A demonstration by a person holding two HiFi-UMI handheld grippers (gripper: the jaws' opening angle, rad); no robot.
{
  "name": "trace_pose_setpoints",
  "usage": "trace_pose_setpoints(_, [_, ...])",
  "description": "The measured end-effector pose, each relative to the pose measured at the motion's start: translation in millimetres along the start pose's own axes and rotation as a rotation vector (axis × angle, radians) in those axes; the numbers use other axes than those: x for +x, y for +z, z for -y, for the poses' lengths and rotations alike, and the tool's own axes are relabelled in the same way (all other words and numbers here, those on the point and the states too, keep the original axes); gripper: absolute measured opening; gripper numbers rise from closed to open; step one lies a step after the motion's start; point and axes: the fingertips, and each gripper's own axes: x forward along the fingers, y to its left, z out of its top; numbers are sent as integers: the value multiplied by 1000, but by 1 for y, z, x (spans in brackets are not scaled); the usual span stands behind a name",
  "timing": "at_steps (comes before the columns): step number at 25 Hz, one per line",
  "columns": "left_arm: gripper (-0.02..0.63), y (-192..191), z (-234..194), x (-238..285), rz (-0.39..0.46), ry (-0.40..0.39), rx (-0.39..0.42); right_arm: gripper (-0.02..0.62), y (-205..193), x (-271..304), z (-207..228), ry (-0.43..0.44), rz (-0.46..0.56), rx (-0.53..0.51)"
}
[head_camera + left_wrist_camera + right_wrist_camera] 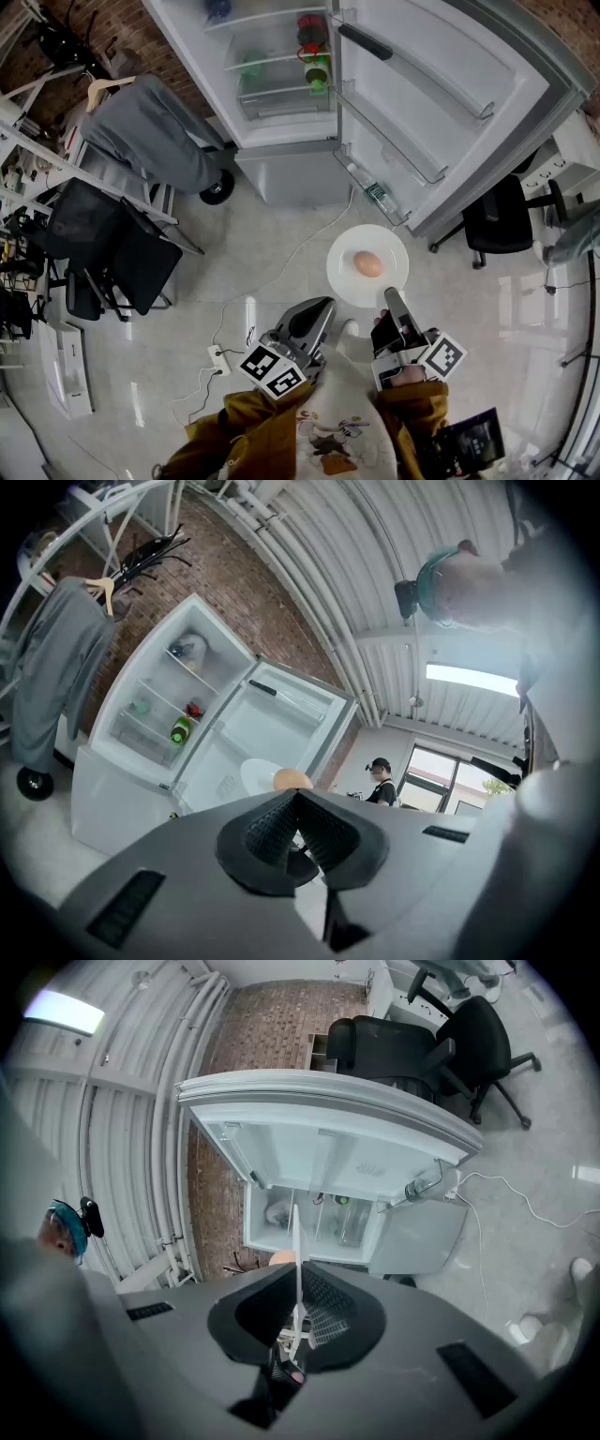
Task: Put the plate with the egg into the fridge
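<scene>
Plate (349,281) with egg (368,264) sits before the open fridge (281,103), rim pinched by the right hand-held gripper (387,298). The left hand-held gripper (322,307) is closed and empty. Keep the plate level so the egg cannot roll.

The plate (343,274) is white, the egg (368,264) pale brown, the fridge (291,178) white, its bottle (318,75) green.

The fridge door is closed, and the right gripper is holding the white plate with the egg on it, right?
Not quite: the fridge door is open, swung wide, as the head view shows. The right gripper does hold the white plate with the egg on it.
</scene>
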Motion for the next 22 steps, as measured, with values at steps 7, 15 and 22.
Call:
trace_pose_setpoints(7, [8, 2, 10, 4, -32, -63, -21, 23, -2, -4, 2, -1, 29, 20])
trace_pose_setpoints(15, [8, 21, -6, 5, -46, -1, 67, 23, -1, 10, -1, -7, 35, 7])
trace_pose_setpoints(22, [8, 11, -12, 0, -50, 54, 17, 23, -7, 12, 6, -18, -11, 18])
